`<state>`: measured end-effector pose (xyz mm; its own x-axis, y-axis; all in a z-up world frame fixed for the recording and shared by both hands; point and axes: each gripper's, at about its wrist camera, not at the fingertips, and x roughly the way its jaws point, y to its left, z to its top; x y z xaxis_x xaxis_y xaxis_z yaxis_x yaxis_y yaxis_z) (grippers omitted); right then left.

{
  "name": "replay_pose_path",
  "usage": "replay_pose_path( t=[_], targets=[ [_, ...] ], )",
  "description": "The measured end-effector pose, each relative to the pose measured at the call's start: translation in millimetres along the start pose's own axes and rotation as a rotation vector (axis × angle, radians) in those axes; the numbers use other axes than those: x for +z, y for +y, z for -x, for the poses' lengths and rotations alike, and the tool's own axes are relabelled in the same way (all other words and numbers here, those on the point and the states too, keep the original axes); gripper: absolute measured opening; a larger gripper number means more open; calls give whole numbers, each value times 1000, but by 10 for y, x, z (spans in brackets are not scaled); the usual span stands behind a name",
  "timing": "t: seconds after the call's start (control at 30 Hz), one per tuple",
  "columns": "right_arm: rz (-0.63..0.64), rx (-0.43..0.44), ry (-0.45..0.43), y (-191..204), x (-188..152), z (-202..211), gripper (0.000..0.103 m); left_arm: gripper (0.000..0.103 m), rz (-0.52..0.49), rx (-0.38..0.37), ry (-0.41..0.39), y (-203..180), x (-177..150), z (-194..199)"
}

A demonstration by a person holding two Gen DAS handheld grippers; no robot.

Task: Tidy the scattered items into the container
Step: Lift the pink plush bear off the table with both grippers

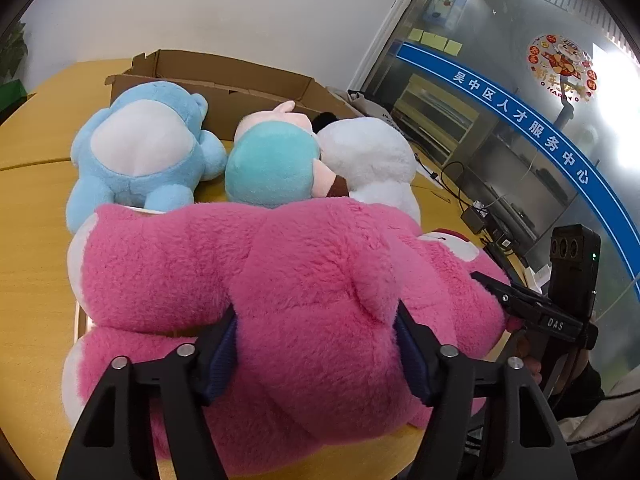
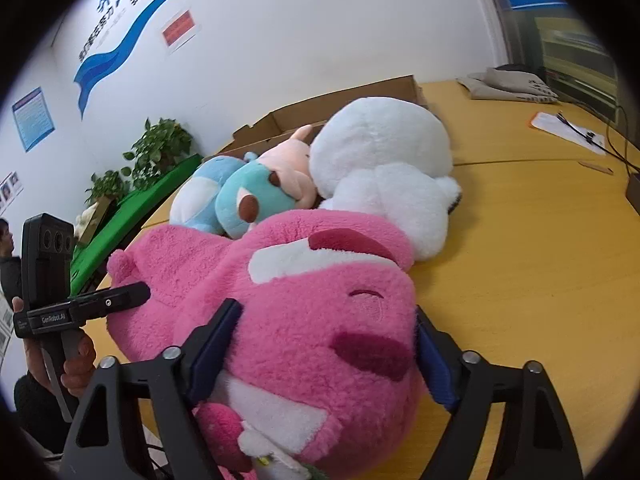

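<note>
A big pink plush bear [image 1: 280, 272] lies on the yellow table [image 1: 36, 248]. My left gripper [image 1: 316, 344] is shut on its body, fingers pressed into the fur. My right gripper [image 2: 324, 344] is shut on its head [image 2: 332, 320]; it also shows in the left wrist view [image 1: 504, 300]. Behind the bear lie a light blue plush [image 1: 140, 148], a teal and pink plush [image 1: 272, 164] and a white plush [image 1: 368, 156]. An open cardboard box [image 1: 224, 80] stands behind them.
A glass wall [image 1: 500, 120] with a blue band runs along the right. Cables and adapters [image 1: 476, 216] lie at the table's right edge. Papers [image 2: 568, 132] and a grey bag [image 2: 508, 84] lie far right. Potted plants [image 2: 160, 148] stand by the wall.
</note>
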<state>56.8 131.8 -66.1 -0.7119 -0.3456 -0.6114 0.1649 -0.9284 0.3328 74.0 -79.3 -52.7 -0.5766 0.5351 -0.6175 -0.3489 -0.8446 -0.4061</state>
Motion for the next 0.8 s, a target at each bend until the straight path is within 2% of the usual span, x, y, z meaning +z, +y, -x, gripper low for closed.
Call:
replay_pose_path(
  t=[0.1,0.17,0.3,0.4,0.57,0.8],
  targets=[
    [-1,25,-1,-15,19,47,65,64,-1,-10,-22,-25,-24,82],
    [34,21,-30,54,10,112,62,59,-2,-17,-32,-39,-27,148],
    [44,35,-77,139,62,252,61,59,-14,-10,-72,-120,49,359],
    [60,54,-118,214,241,386,61,59,-44,-12,-125,-218,241,573],
    [122,61,-229,361,749,550,61,59,-114,7,-203,-339,851,775],
    [205,38,-362,475,1829,454,61,59,-175,29,-289,-235,2005,654]
  ],
)
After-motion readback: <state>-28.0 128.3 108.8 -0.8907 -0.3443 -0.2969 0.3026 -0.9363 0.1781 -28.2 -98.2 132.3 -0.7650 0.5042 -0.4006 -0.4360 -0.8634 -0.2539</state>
